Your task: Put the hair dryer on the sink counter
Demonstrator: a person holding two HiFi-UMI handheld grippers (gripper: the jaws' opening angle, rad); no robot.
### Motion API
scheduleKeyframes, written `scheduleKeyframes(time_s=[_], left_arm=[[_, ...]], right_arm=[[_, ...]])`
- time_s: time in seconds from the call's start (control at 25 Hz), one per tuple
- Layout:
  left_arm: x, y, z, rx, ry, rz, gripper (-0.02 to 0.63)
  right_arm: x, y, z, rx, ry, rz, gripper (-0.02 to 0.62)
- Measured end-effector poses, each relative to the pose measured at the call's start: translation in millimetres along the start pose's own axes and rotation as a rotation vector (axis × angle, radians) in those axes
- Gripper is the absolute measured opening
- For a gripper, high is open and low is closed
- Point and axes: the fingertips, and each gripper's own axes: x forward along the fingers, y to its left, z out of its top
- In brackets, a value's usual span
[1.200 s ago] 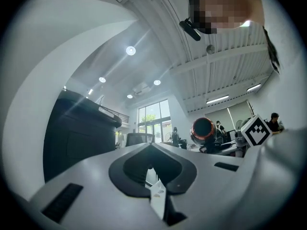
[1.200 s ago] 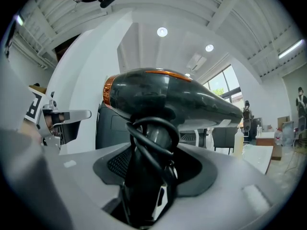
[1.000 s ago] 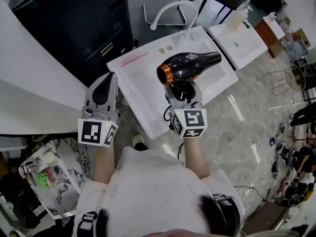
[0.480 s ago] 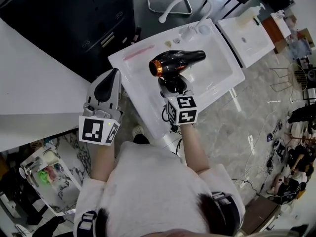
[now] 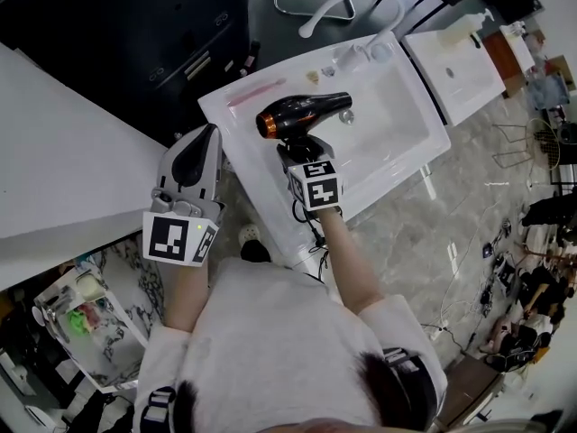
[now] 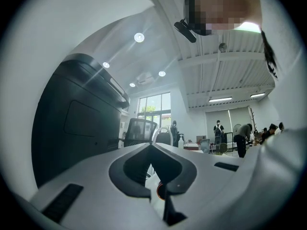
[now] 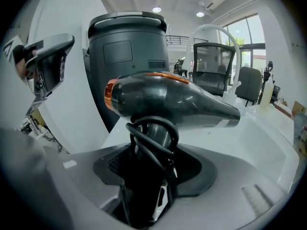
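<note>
A black hair dryer [image 5: 302,114] with an orange ring at its rear is held above the white sink counter [image 5: 248,120]. My right gripper [image 5: 296,154] is shut on its handle and coiled cord, seen close up in the right gripper view as the hair dryer [image 7: 168,99] with its nozzle to the right. The dryer hangs over the left part of the counter, next to the basin [image 5: 383,120]. My left gripper [image 5: 196,156] is shut and holds nothing, off the counter's left edge; in its own view the left gripper [image 6: 152,147] shows jaws together.
A curved white faucet [image 5: 347,3] rises at the counter's far edge. A pink strip [image 5: 255,93] lies on the counter's far left. A second white sink unit [image 5: 460,57] stands to the right. A dark cabinet [image 5: 171,34] is behind, a white table [image 5: 54,152] at left.
My right gripper has carried the hair dryer leftward and farther over the counter. The left gripper has stayed in place.
</note>
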Motion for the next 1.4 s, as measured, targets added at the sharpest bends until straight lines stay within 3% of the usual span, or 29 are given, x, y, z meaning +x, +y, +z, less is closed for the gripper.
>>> scheduleKeyframes(time_s=[0.56,0.88,1.08,1.4], left_arm=[[0.0,17.4,-13.3,-0.016,0.030,0.024,0.002],[0.4,28.1,-17.0,-0.019,0.042,0.035,0.002],[-1.4,32.3,-17.8,-0.013,0.048,0.038,0.002],[-4.7,42.0,-22.3,-0.021,0.054,0.050,0.002]], right_arm=[[52.0,19.7,-35.0,-0.083,0.180,0.050,0.260],[76.5,22.5,-10.3,-0.096,0.172,0.056,0.261],[88.8,23.5,-24.7,-0.113,0.235,0.053,0.262],[96.1,28.0,-27.7,-0.120,0.213,0.059,0.267]])
